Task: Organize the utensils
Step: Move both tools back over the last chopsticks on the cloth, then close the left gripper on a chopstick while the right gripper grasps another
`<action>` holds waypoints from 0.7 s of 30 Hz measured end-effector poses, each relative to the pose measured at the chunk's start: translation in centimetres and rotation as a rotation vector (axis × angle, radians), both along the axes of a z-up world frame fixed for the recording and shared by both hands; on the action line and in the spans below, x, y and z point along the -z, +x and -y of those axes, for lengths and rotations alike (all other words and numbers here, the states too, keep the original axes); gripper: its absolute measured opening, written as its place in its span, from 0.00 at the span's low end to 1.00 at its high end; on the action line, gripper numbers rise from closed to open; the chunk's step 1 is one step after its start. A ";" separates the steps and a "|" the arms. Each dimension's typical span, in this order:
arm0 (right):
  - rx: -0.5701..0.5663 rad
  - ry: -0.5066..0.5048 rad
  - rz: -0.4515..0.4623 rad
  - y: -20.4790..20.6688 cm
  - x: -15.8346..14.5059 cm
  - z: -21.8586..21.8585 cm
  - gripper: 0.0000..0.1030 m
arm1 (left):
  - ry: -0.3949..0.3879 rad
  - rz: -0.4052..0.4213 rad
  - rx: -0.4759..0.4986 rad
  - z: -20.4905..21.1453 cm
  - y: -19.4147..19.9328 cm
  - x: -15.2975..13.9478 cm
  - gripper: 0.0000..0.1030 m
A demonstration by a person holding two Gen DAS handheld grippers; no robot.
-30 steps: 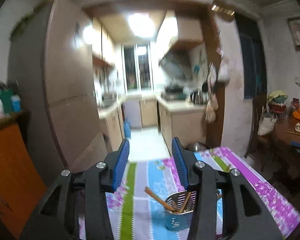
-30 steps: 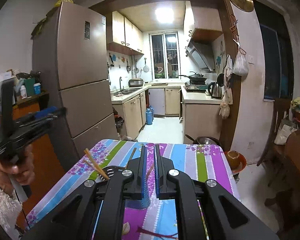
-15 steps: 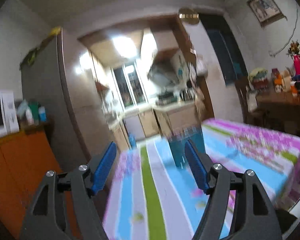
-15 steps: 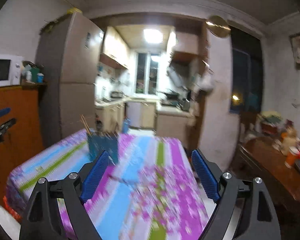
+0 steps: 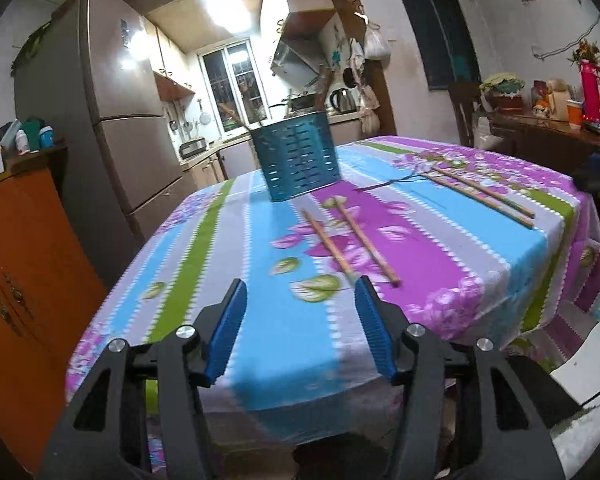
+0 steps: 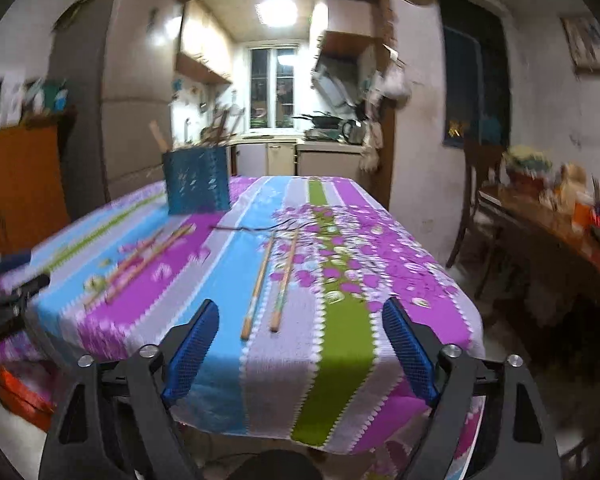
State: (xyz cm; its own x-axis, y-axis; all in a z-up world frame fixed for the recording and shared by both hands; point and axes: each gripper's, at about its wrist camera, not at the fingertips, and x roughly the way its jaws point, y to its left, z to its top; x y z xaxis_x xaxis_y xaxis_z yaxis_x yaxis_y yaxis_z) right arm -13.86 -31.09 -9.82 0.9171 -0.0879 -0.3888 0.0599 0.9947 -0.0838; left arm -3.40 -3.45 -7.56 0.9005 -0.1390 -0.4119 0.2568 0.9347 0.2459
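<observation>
Orange wooden cabinet (image 5: 16,248) stands far left, w/ a tall brushed-metal fridge (image 5: 112,120) beside it. Striped floral tablecloth (image 5: 236,288), soft fabric in blue, green, purple and grey bands, covers the table and drapes over its near edge.

Left gripper (image 5: 300,304) hovers at the near edge, jaws closing w/ nothing between them; its blue ribbed pads (image 5: 228,328) are apart. Just ahead, slightly right of its line, lies a pair of slim wooden chopsticks (image 5: 348,240), roughly parallel, flat on the cloth. Behind them stands the teal utensil holder (image 5: 300,160), perforated w/ rows of slots, upright, w/ a few sticks poking out — probably more chopsticks, too blurred to tell.

Second chopstick pair (image 6: 268,280) lies flat farther right, nothing blocking it. Right gripper (image 6: 300,332) points at that pair from the table edge, jaws closing, also empty, pads well clear of the sticks.

Far right: dark wooden side table (image 5: 548,136) crowded w/ bottles and a red flask (image 5: 591,88).
</observation>
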 end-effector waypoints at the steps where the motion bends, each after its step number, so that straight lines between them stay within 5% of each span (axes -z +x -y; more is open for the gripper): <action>1: -0.016 -0.022 -0.010 0.4 0.6 -0.8 0.58 | -0.024 -0.026 0.008 0.2 0.2 0.3 0.48; 3: -0.040 -0.026 -0.031 1.1 1.4 -1.5 0.34 | -0.067 -0.109 0.031 0.7 0.8 1.4 0.35; 5: -0.059 -0.015 -0.052 1.7 2.2 -2.0 0.21 | -0.064 -0.136 0.035 1.1 1.0 2.2 0.27; 21: -0.088 0.005 -0.095 4.0 4.5 -1.9 0.21 | -0.072 -0.077 -0.039 3.3 1.9 4.1 0.27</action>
